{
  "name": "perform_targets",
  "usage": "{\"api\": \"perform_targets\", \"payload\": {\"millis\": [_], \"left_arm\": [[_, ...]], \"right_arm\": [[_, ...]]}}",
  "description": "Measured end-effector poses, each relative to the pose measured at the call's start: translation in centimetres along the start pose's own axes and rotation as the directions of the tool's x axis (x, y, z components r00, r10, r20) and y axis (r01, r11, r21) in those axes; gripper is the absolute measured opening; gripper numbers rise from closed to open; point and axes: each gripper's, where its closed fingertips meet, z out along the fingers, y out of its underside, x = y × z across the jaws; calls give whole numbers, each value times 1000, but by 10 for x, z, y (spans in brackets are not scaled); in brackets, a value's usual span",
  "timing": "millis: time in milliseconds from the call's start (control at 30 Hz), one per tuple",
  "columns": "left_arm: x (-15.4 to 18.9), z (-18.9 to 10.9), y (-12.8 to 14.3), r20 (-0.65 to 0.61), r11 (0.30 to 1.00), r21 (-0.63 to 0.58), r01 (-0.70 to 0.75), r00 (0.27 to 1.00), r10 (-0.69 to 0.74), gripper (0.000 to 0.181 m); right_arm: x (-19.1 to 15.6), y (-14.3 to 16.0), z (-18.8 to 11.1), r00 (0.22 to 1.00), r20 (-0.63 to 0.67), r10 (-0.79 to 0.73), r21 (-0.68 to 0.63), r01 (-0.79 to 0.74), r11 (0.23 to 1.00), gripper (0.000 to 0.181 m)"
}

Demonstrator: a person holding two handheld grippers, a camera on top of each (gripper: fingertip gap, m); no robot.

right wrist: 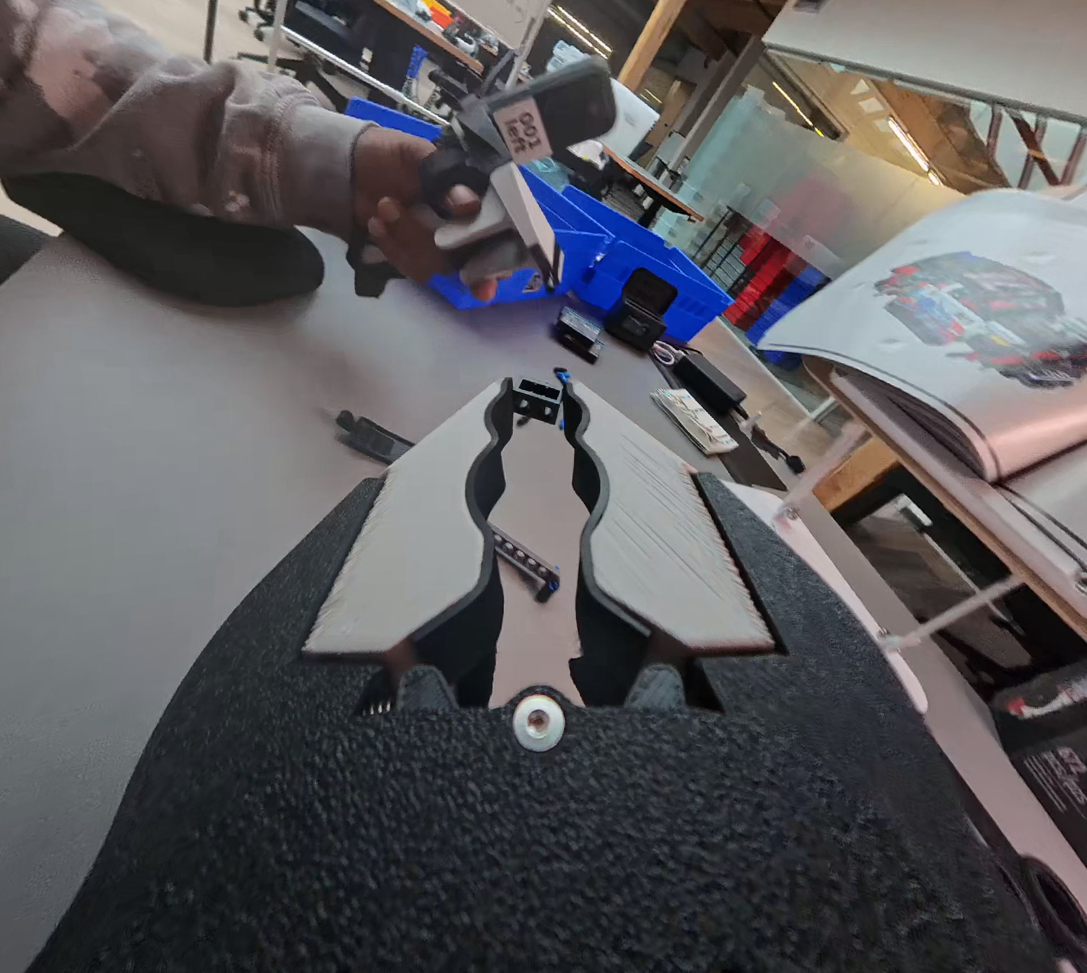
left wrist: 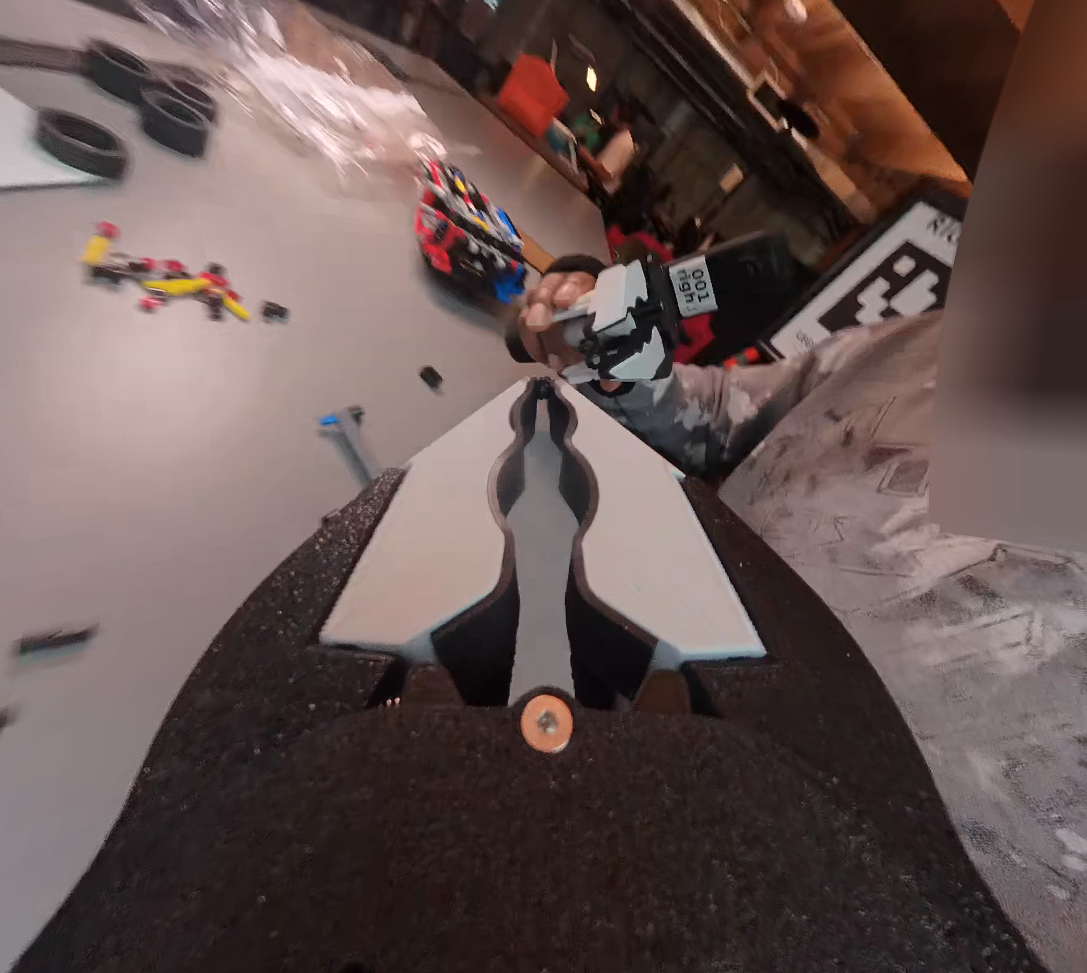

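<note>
Left wrist view first: the left gripper [left wrist: 542, 386] sits mid-frame, tilted hard against the grey table [left wrist: 176, 415], its fingers pinched together at the tips on a tiny dark pin [left wrist: 541, 389] that's too small to make out properly. Right behind the tips, the person's right hand [left wrist: 550, 318] is wrapped around the handle of the right gripper [left wrist: 617, 324], sleeve [left wrist: 764, 415] trailing off to the lower right. Over on the left of the frame there's a yellow and red brick cluster [left wrist: 170, 281], and above centre a red, black and blue brick model [left wrist: 470, 239]. Black tyres [left wrist: 126, 104] sit upper left, pretty blurry.

Right wrist view: the right gripper [right wrist: 536, 404] has its fingers clamped on a small black brick [right wrist: 536, 401] right at the tips, held above the table [right wrist: 176, 386]. Upper left, the left hand [right wrist: 412, 215] grips the left gripper's [right wrist: 529, 215] handle, forearm resting along the table edge. Blue bins [right wrist: 641, 262] sit behind it. A black holed beam [right wrist: 526, 562] lies on the table between the fingers, and an open instruction book [right wrist: 970, 321] fills the right side.
</note>
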Motion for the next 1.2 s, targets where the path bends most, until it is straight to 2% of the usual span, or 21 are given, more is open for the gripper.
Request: {"api": "perform_targets", "payload": {"millis": [33,100,167,200,300,333,400,467,567,667,733,800,900,1000,1067,1133,1200], "left_arm": [[-10,-19,-8,62,999,32,-16,998,14,0],[-37,-36,-6,265,994,-9,-105,959,103,1],[-77,-47,-1,523,970,-138,-200,817,243,2],[-93,-55,1,610,954,-201,-222,734,299,2],[-131,-78,12,751,914,-352,-201,522,404,2],[-142,-84,20,767,902,-399,-162,479,426,3],[-155,-87,34,776,893,-440,-99,459,433,3],[-161,-85,39,780,898,-433,-73,470,414,6],[-163,-84,40,785,912,-406,-57,489,380,19],[-157,-81,33,782,923,-374,-94,503,369,28],[-146,-72,25,757,931,-334,-148,546,359,33],[-129,-55,20,699,938,-285,-196,627,343,36],[-87,-14,23,499,958,-191,-214,819,282,32],[-35,26,33,214,986,-103,-128,966,147,29],[-7,46,35,48,998,-58,-29,998,32,29],[15,57,40,-102,995,-73,71,992,-78,29],[23,62,44,-155,985,-101,141,976,-156,27]], "right_arm": [[7,5,-5,1000,-22,3,-17,-3,1000,16],[5,14,-2,1000,-27,-9,-41,8,999,16],[-2,18,7,1000,-3,-10,-57,9,998,17],[-4,21,10,1000,8,-14,-68,14,998,17],[-6,31,12,1000,17,-7,-106,9,994,17],[-6,34,12,1000,15,-9,-117,11,993,17],[-9,38,12,1000,17,-15,-138,17,990,17],[-11,39,13,1000,22,-22,-147,25,989,17],[-13,40,13,999,28,-23,-152,27,988,17],[-13,41,13,1000,26,-16,-154,20,988,17],[-11,41,13,1000,18,-15,-148,17,989,17],[-10,39,14,1000,10,-6,-135,7,991,17],[-7,36,15,1000,-13,-8,-115,6,993,17],[-9,30,17,999,-24,-39,-85,37,996,17],[-13,22,19,998,-22,-51,-41,50,998,17],[-16,13,21,997,-25,-67,1,67,998,17],[-21,6,22,995,-19,-98,28,98,995,17]]}}
